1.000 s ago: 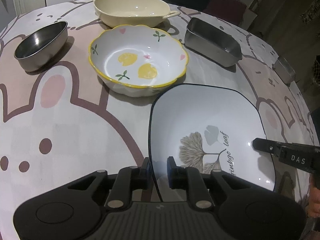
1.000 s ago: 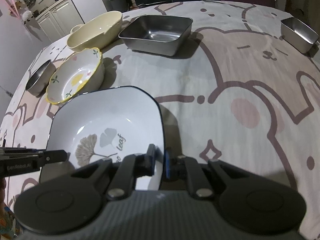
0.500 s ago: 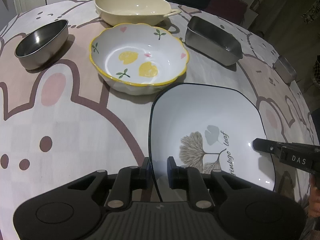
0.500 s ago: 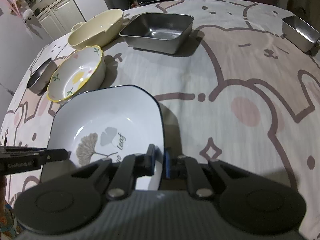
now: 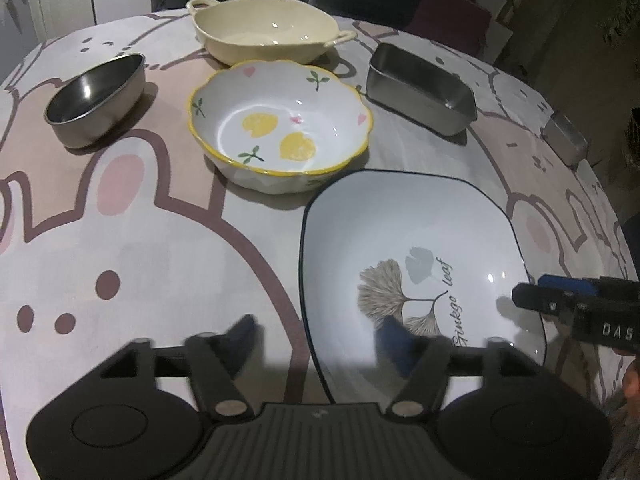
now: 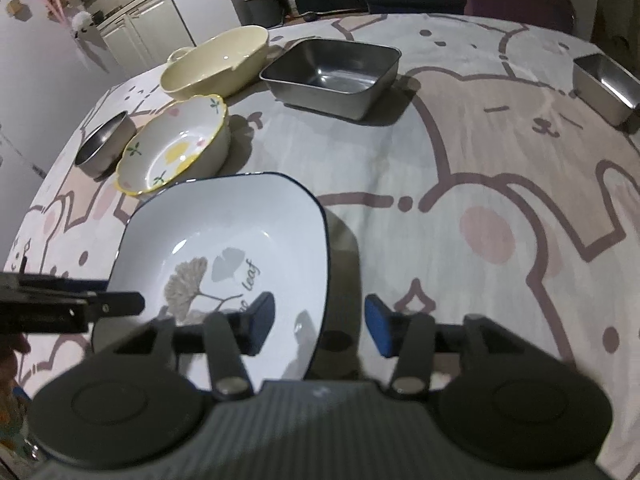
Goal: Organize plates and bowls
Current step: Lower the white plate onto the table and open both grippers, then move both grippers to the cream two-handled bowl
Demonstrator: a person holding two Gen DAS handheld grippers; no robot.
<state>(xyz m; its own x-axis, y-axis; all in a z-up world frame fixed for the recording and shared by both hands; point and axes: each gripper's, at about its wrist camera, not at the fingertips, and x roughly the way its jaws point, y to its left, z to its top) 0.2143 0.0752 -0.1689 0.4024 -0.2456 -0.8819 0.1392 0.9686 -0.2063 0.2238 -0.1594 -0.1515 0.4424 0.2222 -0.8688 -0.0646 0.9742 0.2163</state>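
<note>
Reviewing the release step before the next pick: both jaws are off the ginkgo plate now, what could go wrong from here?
1. The left gripper and right gripper, jaws just opened, straddle opposite rims of the ginkgo plate; pulling back carelessly could snag and drag it.
2. The plate sits close to the lemon-print bowl; a nudge could knock them together.
3. The plate looks close to the near table edge, so a pull toward the person could tip it off.

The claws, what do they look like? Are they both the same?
Yes, they match. The left claw and the right claw are both black, with two round discs on a ribbed body, silver pivot pins and blue pads on the fingertips. Seen from the side, the right claw shows white letters "DAS".
</note>
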